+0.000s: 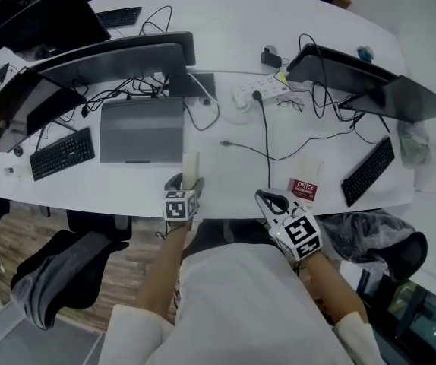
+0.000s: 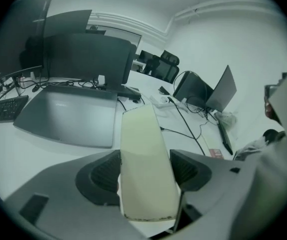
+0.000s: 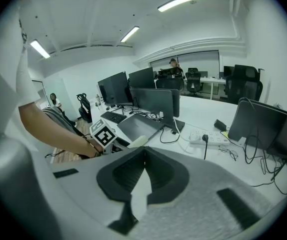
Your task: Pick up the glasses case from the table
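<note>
A cream, flat oblong glasses case (image 1: 191,166) is clear of the white table (image 1: 225,21), near its front edge. My left gripper (image 1: 187,182) is shut on it, and both dark pads press its long sides. In the left gripper view the case (image 2: 146,159) runs up the middle between the jaws of the left gripper (image 2: 146,173), its far end pointing at the laptop. My right gripper (image 1: 272,201) hovers at the table's front edge to the right, and in its own view the right gripper (image 3: 143,151) is shut and empty. From there the case (image 3: 137,142) shows beside the left gripper's marker cube (image 3: 103,135).
A closed grey laptop (image 1: 142,130) lies just beyond the case, with monitors (image 1: 119,59) behind it. A black keyboard (image 1: 62,153) lies at the left and another (image 1: 368,171) at the right. A power strip (image 1: 260,91), cables, eyeglasses (image 1: 290,103) and a red-white card (image 1: 303,188) are in the middle.
</note>
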`<state>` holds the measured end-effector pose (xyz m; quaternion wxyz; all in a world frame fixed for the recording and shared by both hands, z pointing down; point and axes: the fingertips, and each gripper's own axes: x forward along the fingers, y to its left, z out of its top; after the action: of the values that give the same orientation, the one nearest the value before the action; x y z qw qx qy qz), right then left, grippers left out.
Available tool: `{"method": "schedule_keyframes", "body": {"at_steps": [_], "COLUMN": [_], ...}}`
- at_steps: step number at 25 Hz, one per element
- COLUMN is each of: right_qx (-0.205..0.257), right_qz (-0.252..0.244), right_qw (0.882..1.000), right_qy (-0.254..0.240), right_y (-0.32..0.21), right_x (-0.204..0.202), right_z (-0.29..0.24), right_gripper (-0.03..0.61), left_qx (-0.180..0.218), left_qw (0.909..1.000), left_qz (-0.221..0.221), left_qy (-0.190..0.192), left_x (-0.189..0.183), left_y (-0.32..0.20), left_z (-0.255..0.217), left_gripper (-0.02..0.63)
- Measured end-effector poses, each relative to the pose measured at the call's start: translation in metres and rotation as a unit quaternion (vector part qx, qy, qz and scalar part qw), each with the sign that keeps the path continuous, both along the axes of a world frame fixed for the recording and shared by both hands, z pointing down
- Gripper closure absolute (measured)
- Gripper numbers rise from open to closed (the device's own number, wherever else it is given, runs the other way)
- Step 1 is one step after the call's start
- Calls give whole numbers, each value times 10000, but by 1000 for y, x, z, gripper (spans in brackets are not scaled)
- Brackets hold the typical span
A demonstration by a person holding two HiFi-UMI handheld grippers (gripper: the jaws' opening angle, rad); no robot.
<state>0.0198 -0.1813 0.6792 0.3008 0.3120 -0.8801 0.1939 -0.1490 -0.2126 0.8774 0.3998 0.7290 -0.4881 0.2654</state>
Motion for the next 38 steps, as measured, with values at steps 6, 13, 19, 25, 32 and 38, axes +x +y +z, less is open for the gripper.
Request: {"method": "schedule_keyframes", "body": {"at_steps": [6, 13, 19, 25, 32, 38], "right_qx": [177, 457, 627, 857, 1044, 1202], "right_qz": [50, 185, 381, 559, 737, 771], "right_qw": [9998, 9988, 9972, 9942, 9905, 9875], "right_qy": [-43, -81, -171, -324, -506, -663], "right_y": [5, 14, 15, 9, -1, -10], "right_x": [-17, -24, -21, -3, 24, 41], "right_z": [-16, -35, -50, -76, -101, -127], "right_gripper": [577, 577, 577, 577, 577, 577], "left_qx": [490, 1089, 1549, 1968, 2450, 2803], "left_qw": [9980, 9913, 9826, 9735, 9608, 9510], "left_qz": [-166, -176, -178, -165, -180, -193], "left_qy": [373, 711, 1014, 1156, 1285, 1293], "left_x": [-26, -47, -56, -55, -47, -36], "left_y": [6, 14, 15, 25, 31, 31], "left_z": [-57, -121, -172, -221, -276, -311], "left_gripper": [308, 308, 308, 308, 308, 308]}}
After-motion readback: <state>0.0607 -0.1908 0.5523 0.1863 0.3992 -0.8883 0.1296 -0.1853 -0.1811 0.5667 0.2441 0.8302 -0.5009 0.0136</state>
